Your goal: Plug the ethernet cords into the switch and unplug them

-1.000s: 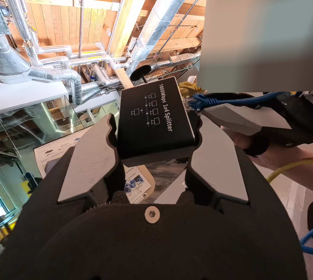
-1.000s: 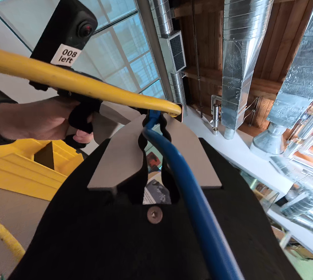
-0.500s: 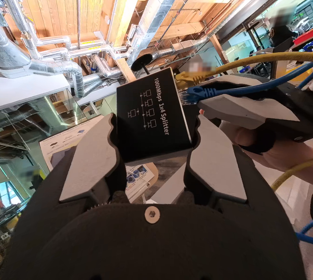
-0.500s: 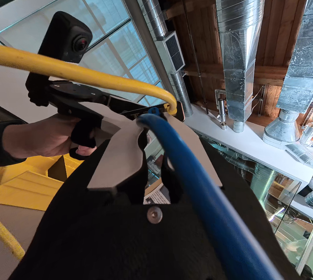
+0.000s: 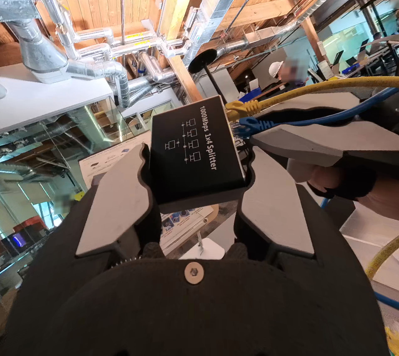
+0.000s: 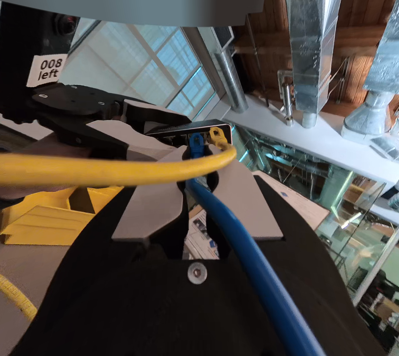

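Mid-frame in the left wrist view: black switch clamped between the fingers of the left gripper, white lettering and a small network diagram printed across its top face. At right, yellow cord seated in the switch's end port, blue cord beside it with its clear plug tip at the next port, pinched in the right gripper. Only from the right wrist view: port face of the switch just above centre, right gripper closed on the blue cord just behind its plug, yellow cord looping leftward across the frame, white lettered sticker on a black camera body at upper left.
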Motion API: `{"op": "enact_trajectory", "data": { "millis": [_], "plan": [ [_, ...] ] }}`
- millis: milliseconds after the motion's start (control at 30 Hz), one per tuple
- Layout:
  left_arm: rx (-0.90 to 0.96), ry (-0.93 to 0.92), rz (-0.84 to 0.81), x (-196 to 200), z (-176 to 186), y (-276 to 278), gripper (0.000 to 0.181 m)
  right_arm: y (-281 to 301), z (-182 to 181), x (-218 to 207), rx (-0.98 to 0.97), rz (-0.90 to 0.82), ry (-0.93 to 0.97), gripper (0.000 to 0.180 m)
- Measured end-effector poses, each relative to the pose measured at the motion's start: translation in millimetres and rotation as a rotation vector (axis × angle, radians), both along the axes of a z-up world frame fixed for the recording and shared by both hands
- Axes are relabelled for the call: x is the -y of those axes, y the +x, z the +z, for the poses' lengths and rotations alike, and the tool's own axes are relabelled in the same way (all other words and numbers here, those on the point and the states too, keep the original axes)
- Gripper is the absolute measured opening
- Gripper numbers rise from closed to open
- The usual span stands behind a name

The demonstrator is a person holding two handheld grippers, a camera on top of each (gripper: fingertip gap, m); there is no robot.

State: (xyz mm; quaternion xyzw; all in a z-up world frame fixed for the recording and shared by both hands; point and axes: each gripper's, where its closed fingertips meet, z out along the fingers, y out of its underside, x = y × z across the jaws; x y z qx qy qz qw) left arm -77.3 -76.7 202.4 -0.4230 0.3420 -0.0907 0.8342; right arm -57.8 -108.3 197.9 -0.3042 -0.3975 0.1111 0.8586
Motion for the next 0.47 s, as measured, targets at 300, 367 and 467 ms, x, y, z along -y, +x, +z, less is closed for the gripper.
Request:
{"op": "enact_trajectory", "data": {
  "millis": [300,367,467],
  "plan": [
    [0.106,-0.004,-0.004,-8.1,7.2,-7.1,0.085,8.4,7.5,3.1,0.012,-0.077,0.058,0.013],
    [0.097,0.023,0.03,-9.4,7.3,-8.7,0.085,6.5,5.1,1.2,0.032,-0.086,0.05,0.01],
    [0.094,0.017,0.023,-9.1,7.1,-9.3,0.085,6.3,2.8,-0.2,0.053,-0.079,0.033,0.006]
  ]
}}
